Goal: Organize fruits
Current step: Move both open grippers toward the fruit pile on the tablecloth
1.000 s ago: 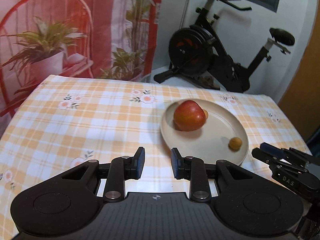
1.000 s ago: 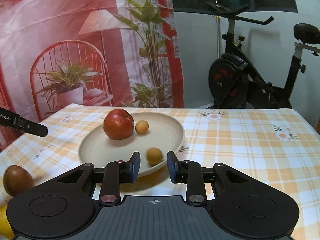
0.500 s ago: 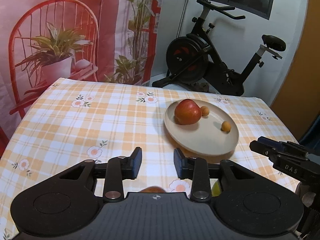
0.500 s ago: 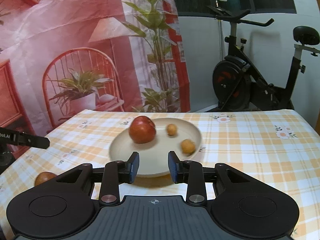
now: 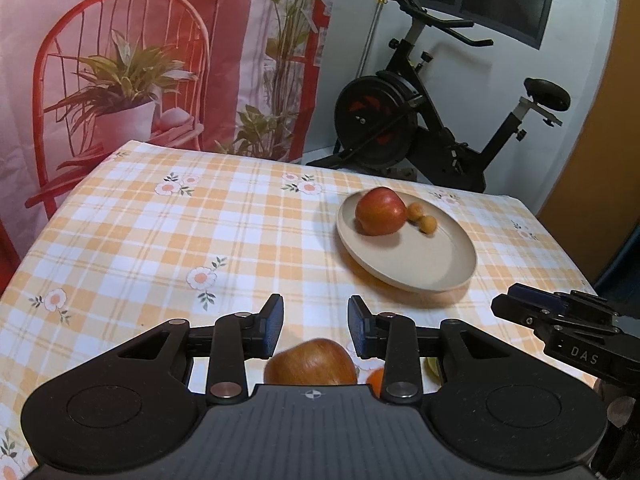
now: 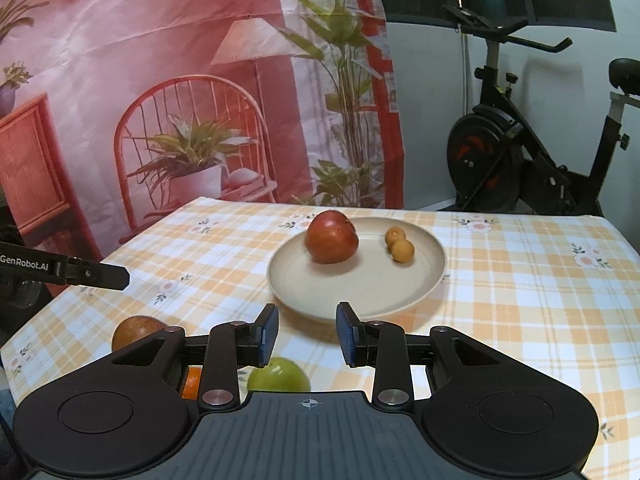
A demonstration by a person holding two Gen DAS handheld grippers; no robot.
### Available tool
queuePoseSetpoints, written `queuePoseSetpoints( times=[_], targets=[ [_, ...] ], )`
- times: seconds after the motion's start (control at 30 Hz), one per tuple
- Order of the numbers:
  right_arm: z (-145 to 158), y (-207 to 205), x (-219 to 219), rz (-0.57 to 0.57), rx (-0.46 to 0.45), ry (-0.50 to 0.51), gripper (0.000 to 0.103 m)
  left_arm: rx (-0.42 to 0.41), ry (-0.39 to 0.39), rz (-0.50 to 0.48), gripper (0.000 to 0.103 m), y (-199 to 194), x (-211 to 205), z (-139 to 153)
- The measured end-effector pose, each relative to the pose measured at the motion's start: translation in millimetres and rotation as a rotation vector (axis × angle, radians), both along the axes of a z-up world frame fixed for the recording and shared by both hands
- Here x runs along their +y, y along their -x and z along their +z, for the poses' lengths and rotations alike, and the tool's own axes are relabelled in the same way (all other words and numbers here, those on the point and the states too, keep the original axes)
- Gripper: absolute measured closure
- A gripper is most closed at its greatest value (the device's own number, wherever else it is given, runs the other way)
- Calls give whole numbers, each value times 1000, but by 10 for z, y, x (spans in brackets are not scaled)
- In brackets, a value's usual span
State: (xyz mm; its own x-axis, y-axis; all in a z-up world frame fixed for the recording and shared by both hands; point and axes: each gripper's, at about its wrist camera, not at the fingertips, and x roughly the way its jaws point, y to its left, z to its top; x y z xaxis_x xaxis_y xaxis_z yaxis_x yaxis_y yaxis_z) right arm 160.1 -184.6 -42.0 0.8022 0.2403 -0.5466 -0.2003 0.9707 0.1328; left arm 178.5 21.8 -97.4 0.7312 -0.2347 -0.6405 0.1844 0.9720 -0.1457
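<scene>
Both tongs are empty right now: the left tongs have just opened a little to a narrow gap with a reddish apple sitting just below and behind their tips, and the right tongs show a similar small gap over a green apple, an orange peeking out to their left. I'd open much wider and drop straight down over one fruit. Ahead, the plate holds a red apple and two small fruits.

Both small fruits now touching, plate farther.
</scene>
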Motion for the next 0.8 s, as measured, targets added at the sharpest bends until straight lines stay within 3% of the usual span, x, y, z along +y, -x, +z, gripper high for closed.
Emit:
queuePoseSetpoints(
  times=[0.3,0.8],
  targets=[
    [-5,158,96,15,15,9,72,4,7,-20,66,129,-23,-97],
    [-5,303,185,22,17,0,72,9,30,35,66,250,111,-141]
  ],
)
